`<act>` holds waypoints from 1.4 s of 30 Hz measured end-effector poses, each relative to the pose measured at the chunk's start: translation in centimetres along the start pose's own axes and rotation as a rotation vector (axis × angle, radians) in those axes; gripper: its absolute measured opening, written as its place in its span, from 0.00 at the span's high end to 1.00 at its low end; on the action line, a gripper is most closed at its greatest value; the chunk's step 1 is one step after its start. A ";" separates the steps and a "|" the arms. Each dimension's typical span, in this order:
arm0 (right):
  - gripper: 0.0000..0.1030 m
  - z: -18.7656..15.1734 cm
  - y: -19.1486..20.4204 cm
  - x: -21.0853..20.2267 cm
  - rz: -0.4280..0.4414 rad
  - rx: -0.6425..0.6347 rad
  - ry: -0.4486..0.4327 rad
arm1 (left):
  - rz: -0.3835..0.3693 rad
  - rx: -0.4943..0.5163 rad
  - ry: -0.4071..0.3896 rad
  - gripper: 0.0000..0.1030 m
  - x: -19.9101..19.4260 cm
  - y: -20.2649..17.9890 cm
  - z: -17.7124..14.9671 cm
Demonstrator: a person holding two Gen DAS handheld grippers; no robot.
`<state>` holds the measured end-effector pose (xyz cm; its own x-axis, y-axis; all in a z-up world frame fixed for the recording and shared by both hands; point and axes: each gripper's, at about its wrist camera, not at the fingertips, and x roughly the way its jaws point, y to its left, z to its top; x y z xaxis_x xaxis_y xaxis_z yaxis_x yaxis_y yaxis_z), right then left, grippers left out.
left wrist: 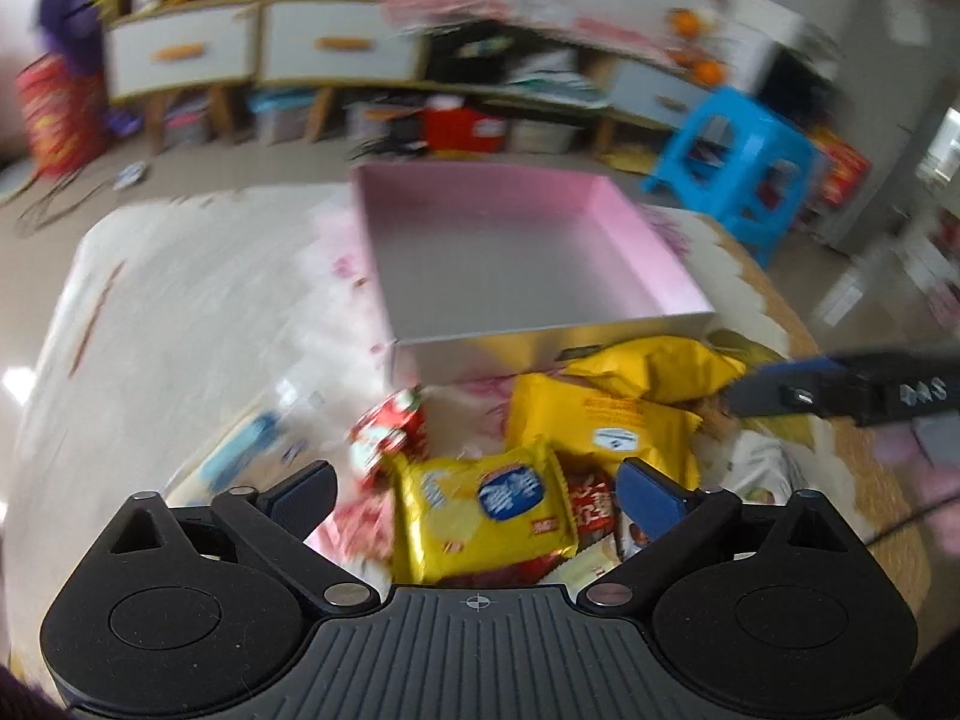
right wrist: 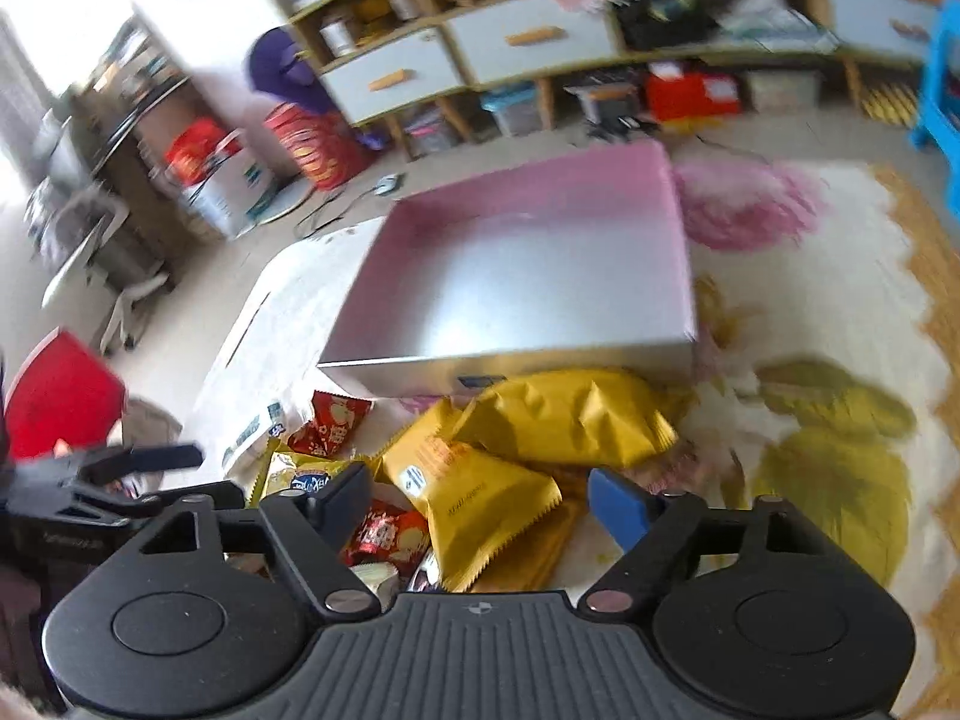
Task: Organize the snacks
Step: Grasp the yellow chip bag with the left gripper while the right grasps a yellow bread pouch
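Both views are motion-blurred. The snacks lie in a loose pile on a desk covered with a floral cloth (right wrist: 840, 276), just in front of the near wall of an open pink-lined box (left wrist: 618, 222).

The left hand-held gripper (left wrist: 474, 489) hangs over a bright yellow cracker packet (left wrist: 480, 516), jaws apart, pads touching nothing.

The right hand-held gripper (right wrist: 480, 501) hangs over an orange-yellow packet (right wrist: 474, 498), jaws apart, not pressing on it. A larger yellow bag (right wrist: 570, 414) lies against the box wall; red packets (right wrist: 330, 420) lie to the left.
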<state>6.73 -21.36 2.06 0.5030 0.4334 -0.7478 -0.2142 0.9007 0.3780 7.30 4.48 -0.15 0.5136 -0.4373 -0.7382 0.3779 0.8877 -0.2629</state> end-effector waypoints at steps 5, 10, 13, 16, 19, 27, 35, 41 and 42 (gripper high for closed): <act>0.49 0.1 0.1 1.7 0.082 -0.039 0.017 | -0.104 0.129 -0.030 0.15 1.4 0.0 -0.1; 0.53 -0.2 0.6 3.4 0.090 -0.115 0.046 | -0.176 0.246 -0.031 0.17 2.5 -0.5 -0.3; 0.53 -0.4 0.7 4.0 0.086 -0.142 0.050 | -0.165 0.268 0.000 0.21 3.3 -0.6 -0.4; 0.52 -0.6 0.7 4.4 0.076 -0.171 0.044 | -0.167 0.278 0.027 0.25 3.7 -0.5 -0.7; 0.50 -0.8 0.7 4.5 0.077 -0.190 0.033 | -0.167 0.306 0.052 0.26 3.8 -0.4 -1.3; 0.37 -1.6 1.9 5.0 0.047 -0.297 0.019 | -0.179 0.390 0.106 0.24 3.4 -0.3 -3.2; 0.36 -2.7 3.0 5.9 -0.025 -0.378 0.016 | -0.128 0.456 0.117 0.21 2.4 -1.2 -4.6; 0.40 -2.4 2.9 5.8 -0.035 -0.375 0.021 | -0.098 0.524 0.135 0.21 1.8 -2.1 -6.0; 0.43 -2.4 3.0 5.9 -0.039 -0.375 0.024 | -0.092 0.530 0.137 0.21 1.6 -2.2 -6.1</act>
<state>7.02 -16.00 -2.49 0.4985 0.3949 -0.7718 -0.4887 0.8633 0.1261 2.59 2.70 -4.58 0.3687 -0.4554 -0.8104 0.7705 0.6374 -0.0077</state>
